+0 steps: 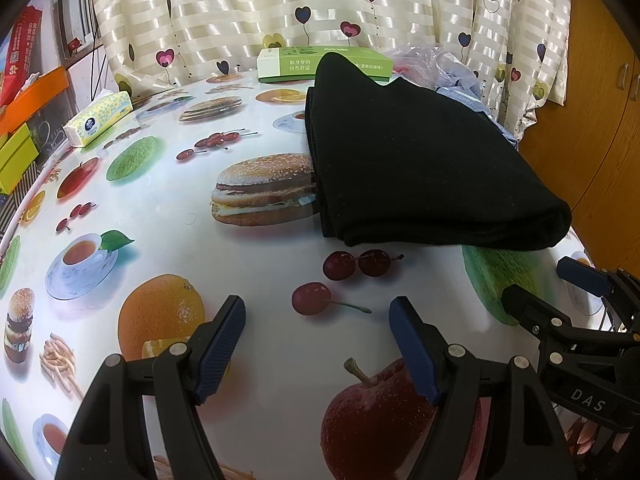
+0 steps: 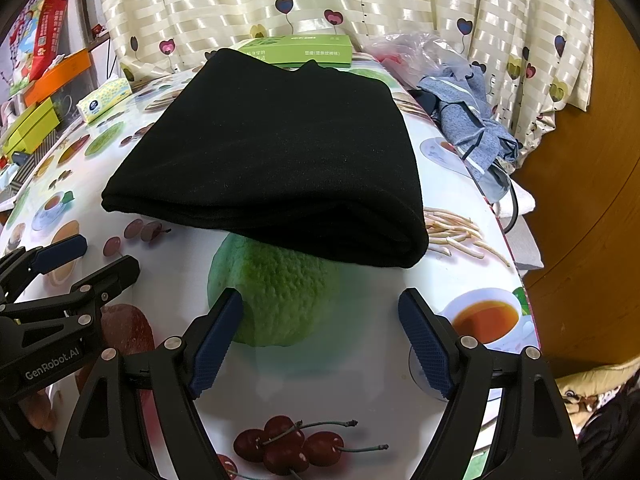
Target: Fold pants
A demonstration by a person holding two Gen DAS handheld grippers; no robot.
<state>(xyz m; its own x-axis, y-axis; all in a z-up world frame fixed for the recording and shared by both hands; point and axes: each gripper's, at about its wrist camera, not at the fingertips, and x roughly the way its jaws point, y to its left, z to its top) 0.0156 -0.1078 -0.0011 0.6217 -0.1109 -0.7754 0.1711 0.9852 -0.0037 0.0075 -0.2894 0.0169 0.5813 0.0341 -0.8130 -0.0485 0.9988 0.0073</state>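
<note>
The black pants (image 1: 420, 156) lie folded into a thick rectangle on the food-print tablecloth (image 1: 160, 220); they also show in the right wrist view (image 2: 276, 152). My left gripper (image 1: 318, 316) is open and empty, hovering over the table short of the fold's near edge. My right gripper (image 2: 320, 312) is open and empty, just in front of the pants' folded edge. Each gripper shows in the other's view: the right one (image 1: 548, 284) at the right edge, the left one (image 2: 100, 256) at the left edge.
A green box (image 1: 316, 62) stands behind the pants by the heart-print curtain. A tissue pack (image 1: 98, 118) lies at far left. Grey clothing (image 2: 468, 120) and a plastic bag (image 2: 416, 56) lie at the table's right side. A wooden cabinet (image 2: 580, 220) stands to the right.
</note>
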